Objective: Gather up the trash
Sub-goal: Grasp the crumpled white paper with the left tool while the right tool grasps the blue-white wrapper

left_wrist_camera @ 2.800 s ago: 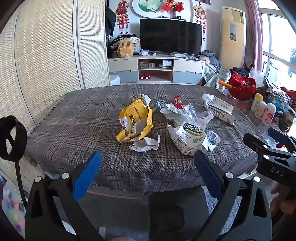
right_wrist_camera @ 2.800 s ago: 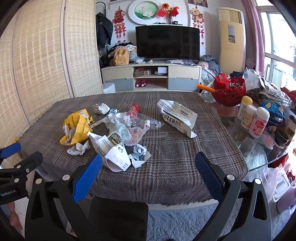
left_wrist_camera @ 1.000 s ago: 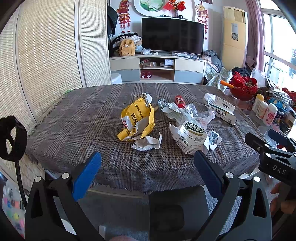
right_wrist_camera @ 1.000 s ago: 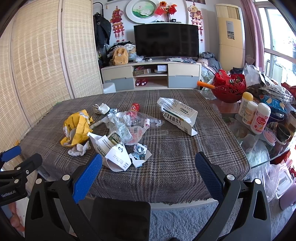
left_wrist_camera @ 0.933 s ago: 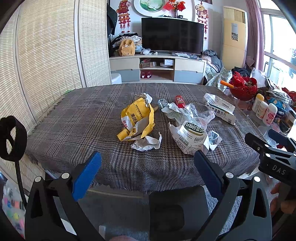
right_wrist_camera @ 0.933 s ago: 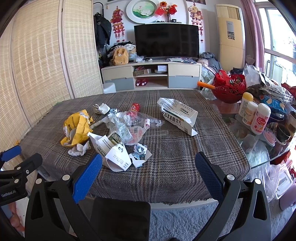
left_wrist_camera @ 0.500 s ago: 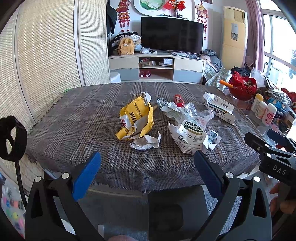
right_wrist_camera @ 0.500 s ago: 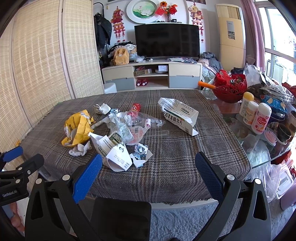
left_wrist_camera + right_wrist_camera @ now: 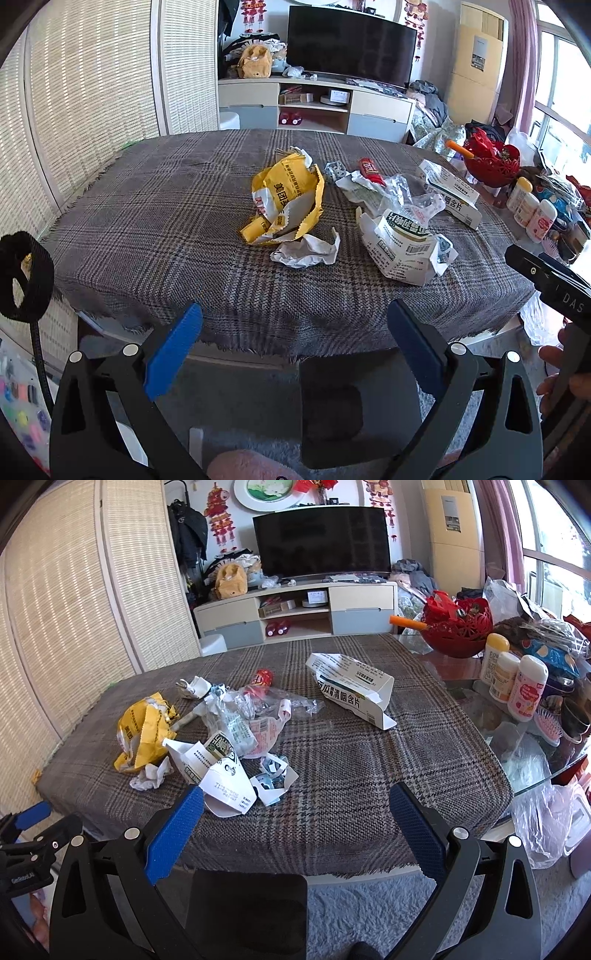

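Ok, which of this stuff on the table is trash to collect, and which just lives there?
Trash: yellow wrapper, crumpled white paper, torn white carton, clear plastic wrap, opened lozenge box.

Leave: red basket, three bottles, pink hairbrush.

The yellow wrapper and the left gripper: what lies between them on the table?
In the left wrist view, only a crumpled white paper lies just before the yellow wrapper; the rest is bare plaid cloth up to the open left gripper.
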`<state>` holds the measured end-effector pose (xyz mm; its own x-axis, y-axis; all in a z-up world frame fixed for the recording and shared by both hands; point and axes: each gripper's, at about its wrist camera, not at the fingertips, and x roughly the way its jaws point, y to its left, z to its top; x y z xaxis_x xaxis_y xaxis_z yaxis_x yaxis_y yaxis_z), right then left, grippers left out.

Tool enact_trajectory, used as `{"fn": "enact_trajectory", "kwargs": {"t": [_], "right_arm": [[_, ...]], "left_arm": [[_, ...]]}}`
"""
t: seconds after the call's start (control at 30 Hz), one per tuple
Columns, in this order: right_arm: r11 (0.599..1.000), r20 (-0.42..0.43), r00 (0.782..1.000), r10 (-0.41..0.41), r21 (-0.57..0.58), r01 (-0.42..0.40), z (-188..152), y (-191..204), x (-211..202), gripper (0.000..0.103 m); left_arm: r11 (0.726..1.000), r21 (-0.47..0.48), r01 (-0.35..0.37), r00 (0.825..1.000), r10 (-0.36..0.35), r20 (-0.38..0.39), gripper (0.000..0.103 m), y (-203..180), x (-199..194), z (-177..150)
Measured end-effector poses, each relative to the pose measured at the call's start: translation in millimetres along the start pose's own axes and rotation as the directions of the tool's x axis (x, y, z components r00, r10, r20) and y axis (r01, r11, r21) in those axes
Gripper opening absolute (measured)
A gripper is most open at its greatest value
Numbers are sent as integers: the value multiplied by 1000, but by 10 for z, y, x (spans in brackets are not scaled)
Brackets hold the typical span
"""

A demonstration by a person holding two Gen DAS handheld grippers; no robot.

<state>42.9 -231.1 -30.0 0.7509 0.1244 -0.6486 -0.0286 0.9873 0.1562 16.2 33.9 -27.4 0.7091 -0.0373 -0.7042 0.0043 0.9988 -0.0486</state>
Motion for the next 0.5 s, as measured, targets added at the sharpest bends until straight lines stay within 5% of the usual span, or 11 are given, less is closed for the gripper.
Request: {"fn": "enact_trajectory", "kwargs": {"t": [0.23,0.5], "right_arm": [[993,-60,994,93,72,-88,178,32,111,100],[998,-156,986,53,26,-50,349,169,493,100]], "left_arm": [[996,84,-37,998,41,-50,95,139,211,74],[991,134,4,993,11,-115,95,122,436,131]]}}
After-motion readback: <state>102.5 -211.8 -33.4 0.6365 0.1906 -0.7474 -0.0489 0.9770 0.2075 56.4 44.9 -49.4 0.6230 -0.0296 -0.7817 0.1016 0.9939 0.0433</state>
